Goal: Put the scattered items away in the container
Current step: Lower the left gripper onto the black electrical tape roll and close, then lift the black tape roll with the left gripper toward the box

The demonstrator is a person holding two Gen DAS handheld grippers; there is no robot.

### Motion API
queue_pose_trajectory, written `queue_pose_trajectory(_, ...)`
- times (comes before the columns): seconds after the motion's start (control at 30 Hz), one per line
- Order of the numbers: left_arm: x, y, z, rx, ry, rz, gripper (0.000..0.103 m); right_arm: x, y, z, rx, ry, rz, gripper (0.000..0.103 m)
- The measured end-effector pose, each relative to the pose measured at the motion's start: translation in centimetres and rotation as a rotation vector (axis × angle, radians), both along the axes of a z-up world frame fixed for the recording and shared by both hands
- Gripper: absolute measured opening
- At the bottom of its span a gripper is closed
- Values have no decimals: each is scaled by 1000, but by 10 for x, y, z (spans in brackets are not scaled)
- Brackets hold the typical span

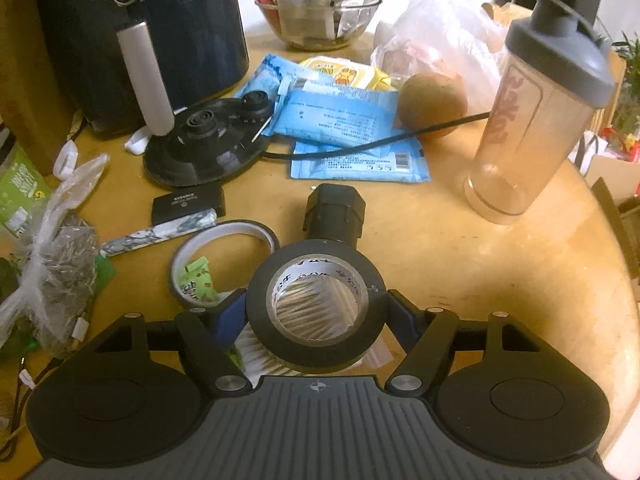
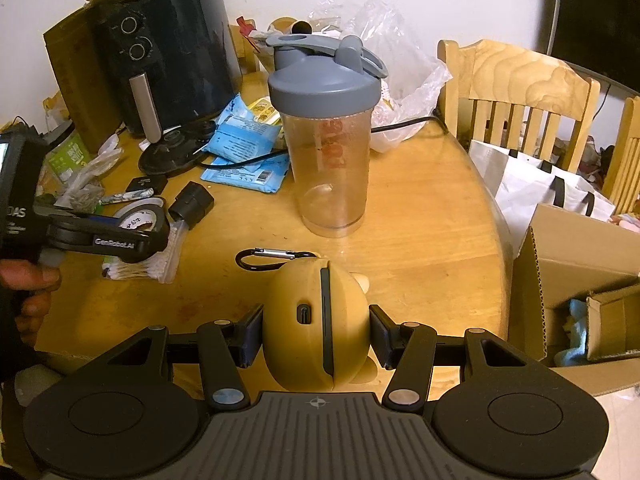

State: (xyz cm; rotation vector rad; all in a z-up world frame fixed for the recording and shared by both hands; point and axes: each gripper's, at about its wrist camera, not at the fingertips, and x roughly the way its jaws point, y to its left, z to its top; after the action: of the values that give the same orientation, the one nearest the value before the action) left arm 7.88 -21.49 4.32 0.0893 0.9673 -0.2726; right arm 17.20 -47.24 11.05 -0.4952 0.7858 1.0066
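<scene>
Gripping a black tape roll, left gripper has both blue pads pressed against the roll's outer sides, jaws part-closed to the roll's width. Roll sits over a pack of cotton swabs on the wooden table; can't tell whether it's lifted or resting on the pack.

Right gripper is clamped on a tan rounded case with a black seam, black carabiner at its far end, case just above the table edge nearest the camera.

Left view only: second tape ring lying flat just left of the held roll, green packet inside it, black plug adapter just behind, small black box, kettle base with cord, blue wipe packs, a brown round fruit, glass bowl at the back.

Right view only: open cardboard box off the table's right edge, beside a white bag and wooden chair; the person's hand on the left gripper's handle.

Both views: shaker bottle with grey lid, upright, mid-table, and black air fryer at the far left.
</scene>
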Motion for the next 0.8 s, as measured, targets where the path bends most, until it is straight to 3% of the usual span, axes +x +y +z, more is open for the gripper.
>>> queue_pose_trajectory(0.8, -77, 59, 71, -91, -62, 130, 72, -29, 26, 18, 52, -1, 153, 57)
